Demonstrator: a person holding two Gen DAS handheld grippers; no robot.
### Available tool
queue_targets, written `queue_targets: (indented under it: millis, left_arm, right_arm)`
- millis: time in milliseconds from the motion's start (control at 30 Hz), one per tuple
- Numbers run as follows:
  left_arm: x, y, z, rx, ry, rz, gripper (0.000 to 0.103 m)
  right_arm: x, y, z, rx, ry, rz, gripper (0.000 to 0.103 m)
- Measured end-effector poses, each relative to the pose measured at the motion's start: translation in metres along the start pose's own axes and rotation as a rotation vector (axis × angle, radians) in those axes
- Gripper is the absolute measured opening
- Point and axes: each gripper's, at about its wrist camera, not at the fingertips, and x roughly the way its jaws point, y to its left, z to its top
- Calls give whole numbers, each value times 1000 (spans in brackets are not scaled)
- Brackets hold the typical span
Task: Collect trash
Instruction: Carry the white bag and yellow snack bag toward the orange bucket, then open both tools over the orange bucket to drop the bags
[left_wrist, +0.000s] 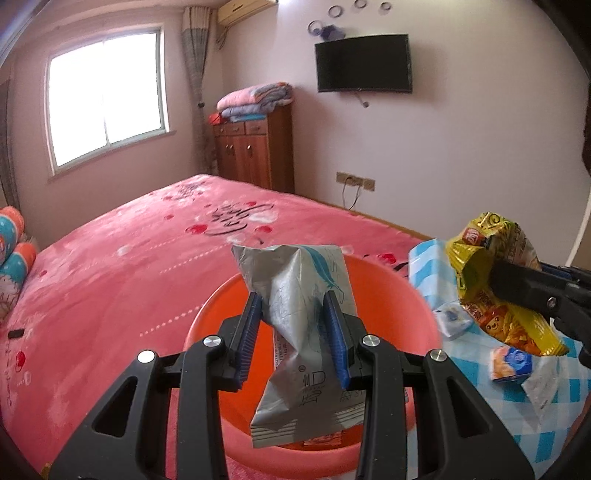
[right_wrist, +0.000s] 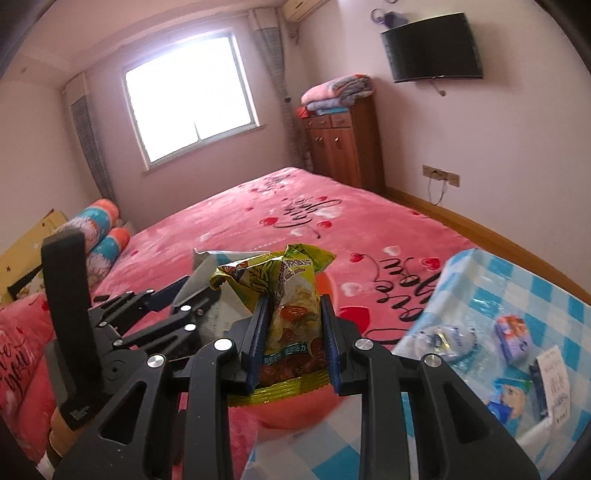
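Above the orange basin (left_wrist: 388, 295), at 6 o'clock in the left wrist view: left gripper (left_wrist: 295, 332) clenched partway on a crumpled grey pouch (left_wrist: 303, 314), blue pads pressing both sides, pouch upright with its lower end hanging inside the basin rim. At 3 o'clock in the same view: right gripper (left_wrist: 495, 280) clamped on a yellow snack wrapper (left_wrist: 491, 280), its fingers mostly cut off by the frame edge. At 6 o'clock in the right wrist view: right gripper (right_wrist: 291, 332) closed on the yellow snack wrapper (right_wrist: 291, 314), held over the orange basin (right_wrist: 328, 280), most of which is hidden behind wrapper and fingers. At 9 o'clock in that view: left gripper (right_wrist: 199, 291) seen from the side, with the grey pouch (right_wrist: 207, 273) only partly visible behind the wrapper. Basin interior hard to make out in either view; a printed scrap at its bottom visible only from the left wrist. Checked blue cloth (right_wrist: 517, 258) at 3 o'clock carrying small packets (right_wrist: 511, 332), shown more fully from the right wrist. Pink bedspread (left_wrist: 129, 258) beyond the basin in both views.
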Motion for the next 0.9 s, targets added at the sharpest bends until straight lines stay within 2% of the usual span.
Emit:
queue_targets:
  millis: [167, 200, 233, 267, 333, 467, 500, 900]
  left_arm:
    - [14, 8, -11, -22, 35, 10, 38]
    - [17, 10, -12, -28, 42, 17, 40]
    - [20, 11, -13, -31, 50, 25, 55]
    - [23, 12, -14, -36, 56, 40, 69]
    - [26, 16, -16, -37, 56, 64, 82]
    - [30, 12, -19, 5, 65, 101, 91]
    - [30, 10, -19, 16, 62, 109, 92]
    - [10, -22, -17, 84, 17, 109, 95]
  right_arm:
    - [24, 15, 0, -28, 34, 13, 31]
    - [27, 17, 1, -35, 37, 13, 31]
    - [29, 17, 0, -39, 38, 19, 33]
    - [31, 18, -1, -44, 36, 26, 36]
    - [29, 18, -3, -49, 19, 6, 64]
    - [17, 15, -12, -73, -30, -42, 78]
    - [13, 12, -14, -70, -39, -53, 84]
    - [-21, -31, -40, 37, -64, -155, 91]
